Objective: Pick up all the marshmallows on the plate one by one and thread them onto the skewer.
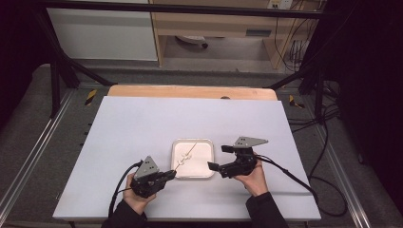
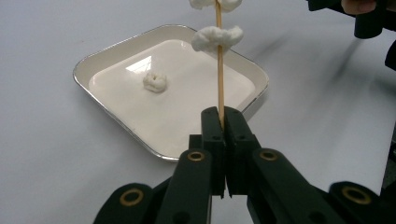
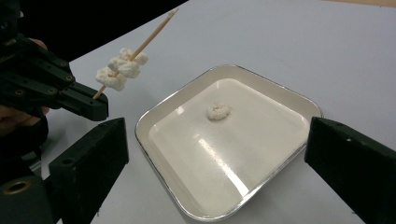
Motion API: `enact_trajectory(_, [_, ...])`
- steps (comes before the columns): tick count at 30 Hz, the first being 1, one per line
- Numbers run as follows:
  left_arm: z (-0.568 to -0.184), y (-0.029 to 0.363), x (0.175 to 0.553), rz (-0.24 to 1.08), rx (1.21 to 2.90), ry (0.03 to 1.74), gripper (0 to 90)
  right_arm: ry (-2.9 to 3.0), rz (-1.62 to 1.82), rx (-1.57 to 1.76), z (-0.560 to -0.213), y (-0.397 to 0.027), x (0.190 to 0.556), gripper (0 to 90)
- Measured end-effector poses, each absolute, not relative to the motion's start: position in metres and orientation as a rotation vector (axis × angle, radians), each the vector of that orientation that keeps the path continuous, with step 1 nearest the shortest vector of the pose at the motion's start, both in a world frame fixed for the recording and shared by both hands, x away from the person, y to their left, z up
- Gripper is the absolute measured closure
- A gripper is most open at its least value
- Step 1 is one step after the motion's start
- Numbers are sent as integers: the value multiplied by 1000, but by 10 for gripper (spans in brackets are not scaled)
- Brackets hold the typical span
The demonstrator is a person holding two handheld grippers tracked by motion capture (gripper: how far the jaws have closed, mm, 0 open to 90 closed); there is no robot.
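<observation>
The left gripper point(image 2: 223, 122) pinches the low end of a wooden skewer point(image 2: 218, 60) with two white pieces point(image 3: 120, 68) on it, above the tray's near left corner. The right gripper point(image 3: 212, 154) has its jaws spread wide beside the tray point(image 1: 177, 175) at its right edge. One white lump point(image 3: 218, 111) lies in the tray, which stands near the table's point(image 1: 133, 118) near edge.

A tray point(image 1: 207, 164) sits on the bench point(image 1: 128, 128), toward its near edge. The left gripper point(image 1: 172, 175) is just left of the tray, the right gripper point(image 1: 212, 166) at its right side. One lump point(image 3: 218, 111) lies in the tray. A skewer point(image 2: 219, 74), clamped in the left jaws, reaches over the tray with two pieces point(image 3: 120, 68) threaded on it.
</observation>
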State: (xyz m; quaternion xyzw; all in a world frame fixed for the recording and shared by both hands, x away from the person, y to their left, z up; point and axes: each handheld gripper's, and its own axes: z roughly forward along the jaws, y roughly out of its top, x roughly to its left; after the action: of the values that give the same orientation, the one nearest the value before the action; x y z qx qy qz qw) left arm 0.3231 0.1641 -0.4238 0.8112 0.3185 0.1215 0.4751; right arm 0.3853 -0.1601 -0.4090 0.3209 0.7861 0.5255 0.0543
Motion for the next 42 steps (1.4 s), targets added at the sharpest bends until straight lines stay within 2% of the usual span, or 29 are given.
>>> enact_trajectory(13, [-422,184,323,286,1998,794,882,2424,1469,979,-407,-152,390,7])
enact_trajectory(26, [-424,208,324,281,2002,832,882,2457,1389,972,-407,-123,404,6])
enact_trajectory(42, [-427,212,327,269,2003,848,881,2509,1242,925,-420,-77,432,70])
